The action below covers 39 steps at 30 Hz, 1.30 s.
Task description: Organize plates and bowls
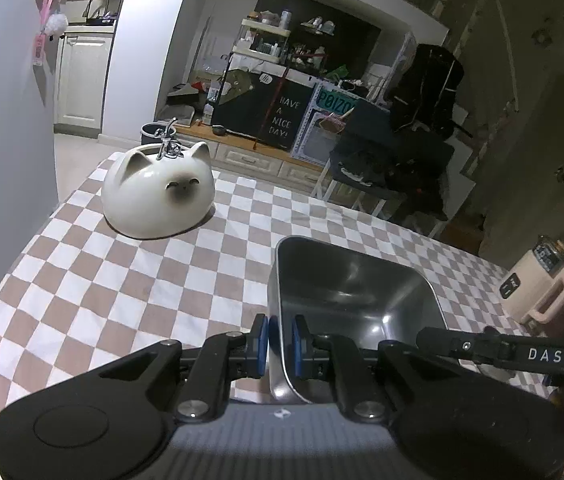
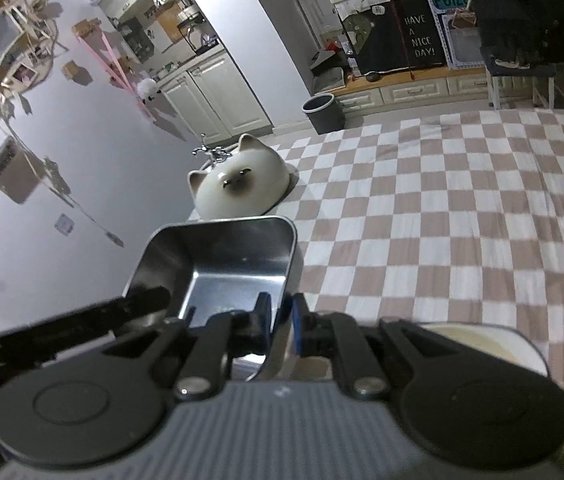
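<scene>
A checked cloth [image 1: 122, 288] covers the table, a cat-faced white bowl [image 1: 158, 196] upside down at its far end. Nearer, both grippers clamp one steel tray [image 1: 346, 292] — left gripper [image 1: 281, 344] on its left wall, right gripper [image 2: 282, 326] on its right — jaws narrow.

**Handheld grippers: construction**

Left gripper [image 1: 281, 346] and right gripper [image 2: 281, 330]: black linkage arms with silver pivot screws behind blue-padded fingers [image 1: 261, 344]; a grey ribbed housing between round black discs behind these. White "DAS" lettering [image 1: 545, 355] marks the right gripper's side.
</scene>
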Available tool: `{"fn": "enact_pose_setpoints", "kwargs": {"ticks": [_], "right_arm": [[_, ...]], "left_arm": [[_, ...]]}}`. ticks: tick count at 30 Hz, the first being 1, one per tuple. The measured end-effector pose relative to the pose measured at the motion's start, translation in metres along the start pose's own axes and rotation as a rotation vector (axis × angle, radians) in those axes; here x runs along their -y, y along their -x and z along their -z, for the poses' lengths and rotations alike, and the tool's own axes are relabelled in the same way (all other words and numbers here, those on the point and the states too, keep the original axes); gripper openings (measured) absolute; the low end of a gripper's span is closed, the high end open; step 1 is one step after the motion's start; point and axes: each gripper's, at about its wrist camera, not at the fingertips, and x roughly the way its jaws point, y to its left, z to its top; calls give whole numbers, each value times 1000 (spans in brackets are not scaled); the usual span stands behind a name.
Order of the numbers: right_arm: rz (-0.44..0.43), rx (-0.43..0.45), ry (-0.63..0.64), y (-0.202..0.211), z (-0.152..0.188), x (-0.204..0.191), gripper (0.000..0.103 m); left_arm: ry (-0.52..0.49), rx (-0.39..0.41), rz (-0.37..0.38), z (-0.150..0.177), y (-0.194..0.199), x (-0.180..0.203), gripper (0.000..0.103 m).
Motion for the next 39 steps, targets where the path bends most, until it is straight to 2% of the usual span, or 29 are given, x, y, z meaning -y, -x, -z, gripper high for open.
{"fn": "enact_pose_setpoints", "kwargs": {"ticks": [8, 14, 27, 30, 39], "right_arm": [[-39, -30, -14, 3, 23, -7, 17], [-37, -48, 5, -2, 24, -12, 18], [-30, -116, 55, -21, 38, -25, 18], [-31, -121, 57, -25, 38, -27, 18], [-38, -146, 66, -40, 42, -37, 18]], "left_arm": [[-4, 41, -41, 10, 16, 0, 15], [-29, 22, -73, 17, 17, -3, 17], [-5, -12, -97, 21, 13, -25, 19], [1, -23, -101, 22, 11, -28, 25], [24, -66, -150, 27, 5, -45, 25]]}}
